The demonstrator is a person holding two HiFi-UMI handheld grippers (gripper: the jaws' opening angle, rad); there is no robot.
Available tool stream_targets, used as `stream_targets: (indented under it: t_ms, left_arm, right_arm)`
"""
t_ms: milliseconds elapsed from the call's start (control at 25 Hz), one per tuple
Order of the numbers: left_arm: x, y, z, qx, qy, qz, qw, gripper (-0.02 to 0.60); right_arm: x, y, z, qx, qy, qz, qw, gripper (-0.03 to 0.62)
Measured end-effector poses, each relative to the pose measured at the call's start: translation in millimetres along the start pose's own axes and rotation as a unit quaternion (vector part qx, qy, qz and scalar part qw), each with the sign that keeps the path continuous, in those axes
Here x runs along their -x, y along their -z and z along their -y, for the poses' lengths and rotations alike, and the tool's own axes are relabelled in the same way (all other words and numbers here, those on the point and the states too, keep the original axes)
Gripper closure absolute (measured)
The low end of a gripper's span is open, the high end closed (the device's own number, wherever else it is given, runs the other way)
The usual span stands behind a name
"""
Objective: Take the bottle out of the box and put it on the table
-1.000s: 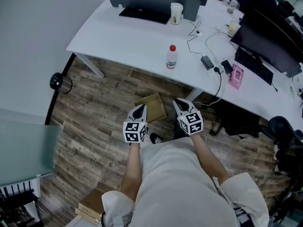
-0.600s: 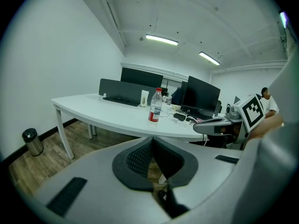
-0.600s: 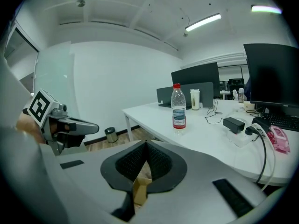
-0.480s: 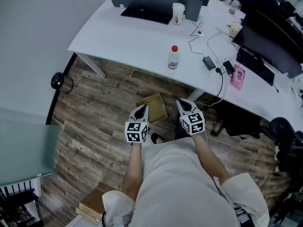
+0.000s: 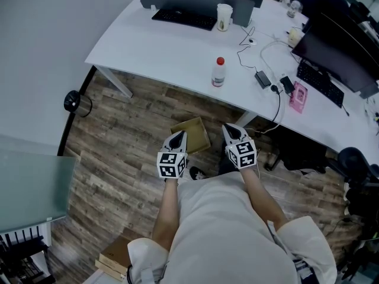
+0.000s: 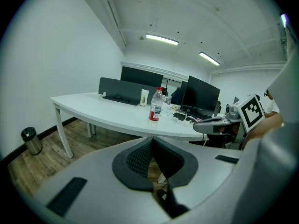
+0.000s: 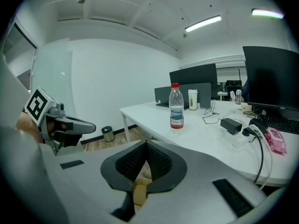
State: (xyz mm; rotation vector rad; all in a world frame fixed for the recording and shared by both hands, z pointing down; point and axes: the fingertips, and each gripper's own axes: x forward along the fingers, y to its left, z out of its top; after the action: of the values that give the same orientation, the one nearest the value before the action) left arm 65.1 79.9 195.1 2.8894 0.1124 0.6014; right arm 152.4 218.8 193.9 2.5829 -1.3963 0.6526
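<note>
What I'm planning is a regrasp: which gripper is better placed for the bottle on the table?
Right, slightly, as a judgement. The right gripper sits nearer the bottle than the left gripper; both are shut and empty.

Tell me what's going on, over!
Left gripper, right gripper shut, empty. Clear red-capped plastic bottle upright on white table, outside brown cardboard box. Nothing in the way.
</note>
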Motion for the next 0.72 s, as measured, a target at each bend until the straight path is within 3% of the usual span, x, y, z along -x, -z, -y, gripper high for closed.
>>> stream_targets:
  t_ms: [720]
  left_arm:
    - [-11.4, -5.6, -5.0, 0.004, 0.002, 0.003, 1.0, 0.568]
  right_arm:
    - [-4.9, -7.5, 14.4, 0.001, 0.01, 0.002, 1.0, 0.554]
